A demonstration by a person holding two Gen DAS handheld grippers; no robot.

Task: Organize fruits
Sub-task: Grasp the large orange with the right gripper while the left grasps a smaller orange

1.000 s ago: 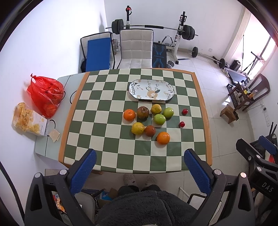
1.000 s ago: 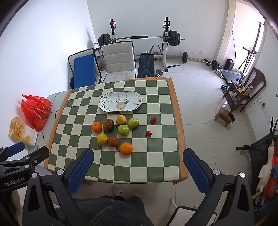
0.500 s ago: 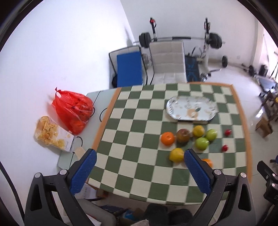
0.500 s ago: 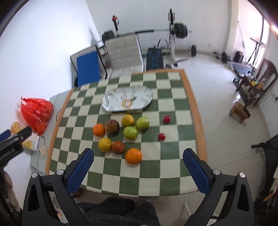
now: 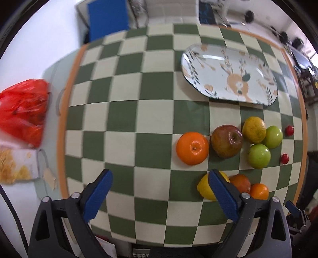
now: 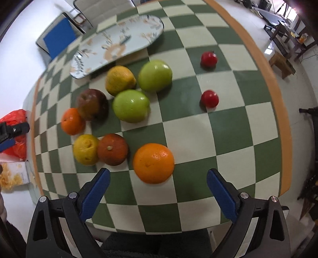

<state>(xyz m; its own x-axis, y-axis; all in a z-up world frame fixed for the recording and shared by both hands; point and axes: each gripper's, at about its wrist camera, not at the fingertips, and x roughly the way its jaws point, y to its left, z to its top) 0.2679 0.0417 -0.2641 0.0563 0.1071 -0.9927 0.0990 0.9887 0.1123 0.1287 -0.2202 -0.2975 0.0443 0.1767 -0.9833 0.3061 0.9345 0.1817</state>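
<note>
Orange (image 6: 153,163) lies on worktop (image 6: 228,127) just ahead of right hand-held gripper (image 6: 158,183), between its wide-spread fingers; left hand-held gripper (image 5: 160,185) also wide, empty.

Both views are bright with soft, even daylight; in the right wrist view a window (image 6: 286,8) at the top right edge is blown out to white. Shadows under the fruit are short and faint. A pale sheen lies on the oval plate (image 5: 228,73) and small white highlights sit on the green apple (image 6: 131,105). Fisheye distortion bulges the checkered table (image 5: 123,119) and bends its orange border into a curve, with dark vignetting in the corners. Motion blur smears the red bag (image 5: 21,111) and the far squares in the left wrist view; the plate's pattern is also soft in the right wrist view.
</note>
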